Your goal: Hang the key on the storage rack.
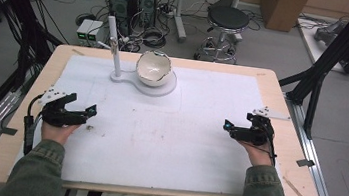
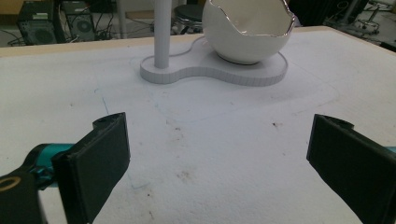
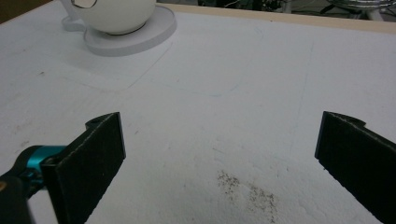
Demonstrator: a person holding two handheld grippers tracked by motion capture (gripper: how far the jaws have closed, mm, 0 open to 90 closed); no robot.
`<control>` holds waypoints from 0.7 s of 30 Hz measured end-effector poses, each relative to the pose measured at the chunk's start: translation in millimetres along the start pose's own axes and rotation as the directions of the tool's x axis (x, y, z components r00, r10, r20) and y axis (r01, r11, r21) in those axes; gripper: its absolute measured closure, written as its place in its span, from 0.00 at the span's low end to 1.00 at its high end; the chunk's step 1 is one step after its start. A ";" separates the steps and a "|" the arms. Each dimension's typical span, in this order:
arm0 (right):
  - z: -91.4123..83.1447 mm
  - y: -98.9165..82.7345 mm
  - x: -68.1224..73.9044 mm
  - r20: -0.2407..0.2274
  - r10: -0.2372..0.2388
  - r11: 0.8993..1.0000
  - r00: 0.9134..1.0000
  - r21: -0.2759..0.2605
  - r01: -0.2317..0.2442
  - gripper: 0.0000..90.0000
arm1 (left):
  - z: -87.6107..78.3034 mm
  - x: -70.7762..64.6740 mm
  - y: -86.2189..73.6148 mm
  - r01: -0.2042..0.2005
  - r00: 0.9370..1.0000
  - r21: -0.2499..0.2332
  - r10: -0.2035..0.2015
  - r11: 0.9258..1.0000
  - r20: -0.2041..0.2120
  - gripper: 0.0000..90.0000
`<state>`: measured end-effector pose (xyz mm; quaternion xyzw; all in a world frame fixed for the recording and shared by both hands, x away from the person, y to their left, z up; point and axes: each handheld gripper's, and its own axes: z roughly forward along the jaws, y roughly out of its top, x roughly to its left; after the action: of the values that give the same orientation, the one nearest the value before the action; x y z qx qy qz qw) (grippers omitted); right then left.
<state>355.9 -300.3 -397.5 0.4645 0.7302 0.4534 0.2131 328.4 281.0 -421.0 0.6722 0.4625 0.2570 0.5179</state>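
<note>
A white eggshell-shaped bowl point(image 1: 153, 68) with a jagged rim sits on a flat white base point(image 1: 161, 89) at the back middle of the table; a white post point(image 1: 114, 48) rises from the same base to its left. The left gripper view has the bowl point(image 2: 245, 32) and post point(image 2: 162, 32) ahead of my jaws, the right gripper view has the bowl point(image 3: 116, 14) at upper left. My left gripper point(image 1: 85, 111) rests open at the table's left, nothing between its jaws. My right gripper point(image 1: 229, 127) rests open at the right, also empty.
A white mat point(image 1: 169, 127) covers the wooden table point(image 1: 298, 183), with faint dirt specks point(image 3: 247, 189) near the front. Beyond the far edge stand a black stool point(image 1: 226, 23), computer towers point(image 1: 124, 1) and cables on the floor. Black frame posts point(image 1: 340, 48) flank the table.
</note>
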 end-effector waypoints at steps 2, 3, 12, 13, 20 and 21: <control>-1.1 -4.0 -0.7 0.011 0.001 1.000 1.000 -0.013 -0.001 0.01 | -0.2 0.1 0.0 0.002 1.000 -0.001 -0.002 1.000 -0.001 0.07; -2.3 -5.8 -0.8 0.014 0.002 1.000 1.000 -0.025 -0.002 0.01 | -0.4 0.2 0.0 0.002 1.000 0.000 -0.002 1.000 -0.001 0.07; -7.3 -23.3 -4.3 0.019 0.037 0.998 0.999 -0.057 -0.036 0.01 | -0.2 1.0 0.1 0.007 1.000 -0.004 -0.007 1.000 0.003 0.07; -7.5 -24.2 -4.2 0.017 0.043 0.998 0.999 -0.057 -0.042 0.01 | -0.3 1.2 0.1 0.008 1.000 -0.006 -0.008 1.000 0.000 0.07; -14.3 -27.9 0.8 0.060 0.030 0.996 0.998 -0.087 -0.025 0.01 | 0.5 2.7 0.2 0.019 1.000 -0.013 -0.019 1.000 0.006 0.07; -14.1 -27.7 1.1 0.067 0.017 0.996 0.998 -0.093 -0.011 0.01 | 0.9 3.0 0.3 0.021 1.000 -0.015 -0.021 1.000 0.008 0.07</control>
<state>331.6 -310.3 -414.2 0.4744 0.6976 0.4720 0.2560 330.6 283.2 -421.4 0.6644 0.4655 0.2525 0.5273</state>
